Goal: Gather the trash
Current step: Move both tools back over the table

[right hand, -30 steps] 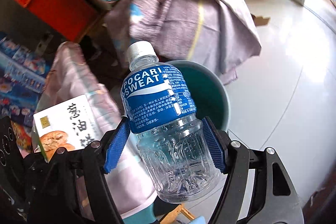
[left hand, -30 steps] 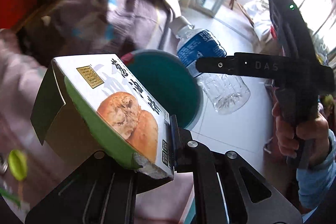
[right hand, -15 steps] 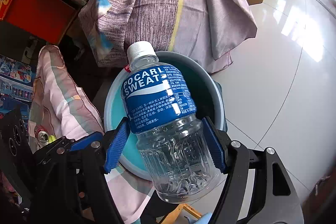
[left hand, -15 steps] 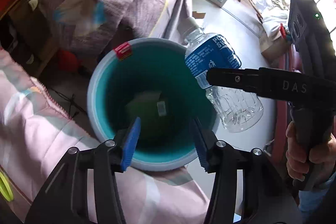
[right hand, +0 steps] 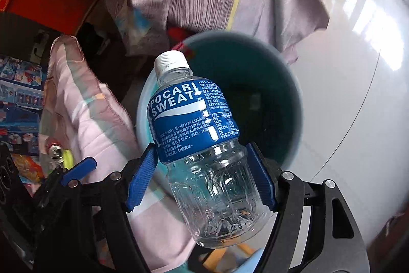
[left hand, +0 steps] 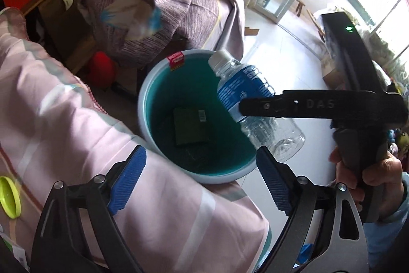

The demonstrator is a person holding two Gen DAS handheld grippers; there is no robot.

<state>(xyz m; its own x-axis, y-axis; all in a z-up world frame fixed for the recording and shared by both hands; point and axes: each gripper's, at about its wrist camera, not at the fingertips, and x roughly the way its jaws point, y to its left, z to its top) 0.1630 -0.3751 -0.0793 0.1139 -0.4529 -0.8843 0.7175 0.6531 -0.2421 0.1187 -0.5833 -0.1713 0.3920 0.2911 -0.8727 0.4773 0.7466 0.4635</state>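
A teal bin (left hand: 145,104) with a pale rim stands on the floor; it also shows in the right wrist view (right hand: 294,83). A green pastry box (left hand: 190,128) lies at its bottom. My left gripper (left hand: 200,179) is open and empty just above the bin's near rim. My right gripper (right hand: 202,175) is shut on a clear Pocari Sweat bottle (right hand: 199,134) with a blue label and white cap, held over the bin's near rim. The bottle (left hand: 245,91) shows tilted over the bin's right side in the left wrist view.
A pink quilt (left hand: 64,124) lies against the bin's left side. A purple blanket (left hand: 158,4) drapes over furniture behind it. A yellow-green lid (left hand: 9,193) lies on the quilt. A can (right hand: 55,151) lies at left. White tiled floor (right hand: 345,68) spreads to the right.
My left gripper let go of the pastry box, which dropped into the bin, and opened wider. My right gripper carried the bottle closer over the bin.
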